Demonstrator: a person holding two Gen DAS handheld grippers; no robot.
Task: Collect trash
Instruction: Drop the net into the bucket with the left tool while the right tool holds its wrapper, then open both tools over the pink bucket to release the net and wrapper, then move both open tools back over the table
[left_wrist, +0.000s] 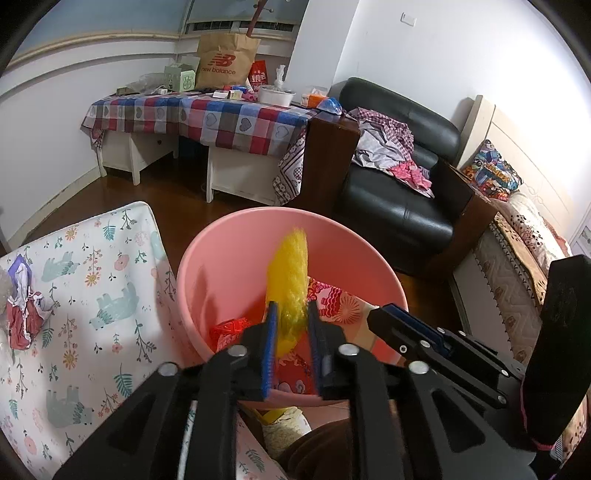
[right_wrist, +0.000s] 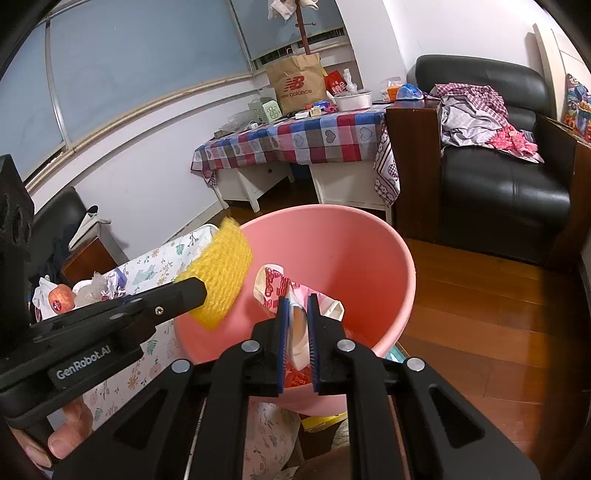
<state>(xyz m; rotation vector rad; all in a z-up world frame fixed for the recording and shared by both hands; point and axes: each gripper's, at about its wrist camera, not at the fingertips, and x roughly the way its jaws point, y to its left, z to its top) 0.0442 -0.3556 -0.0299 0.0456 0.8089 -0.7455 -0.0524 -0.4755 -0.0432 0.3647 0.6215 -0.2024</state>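
Observation:
A pink plastic bin (left_wrist: 221, 258) stands on the floor beside a floral-clothed table (left_wrist: 96, 280); it also shows in the right wrist view (right_wrist: 351, 258). My left gripper (left_wrist: 291, 310) is shut on a yellow foam net (left_wrist: 290, 273) and holds it over the bin; the net also shows in the right wrist view (right_wrist: 221, 280). My right gripper (right_wrist: 295, 306) is shut on a crumpled white and red wrapper (right_wrist: 273, 284) above the bin. Red wrappers (left_wrist: 229, 330) lie in the bin. More crumpled trash (left_wrist: 26, 314) lies on the floral table's left edge.
An apple (right_wrist: 61, 299) and crumpled wrappers (right_wrist: 96, 286) sit on the floral table. A checked-cloth desk (left_wrist: 207, 118) with a paper bag (left_wrist: 225, 61) stands behind. A black armchair (left_wrist: 399, 184) with clothes is at the right, and a bed (left_wrist: 517, 251) beyond it.

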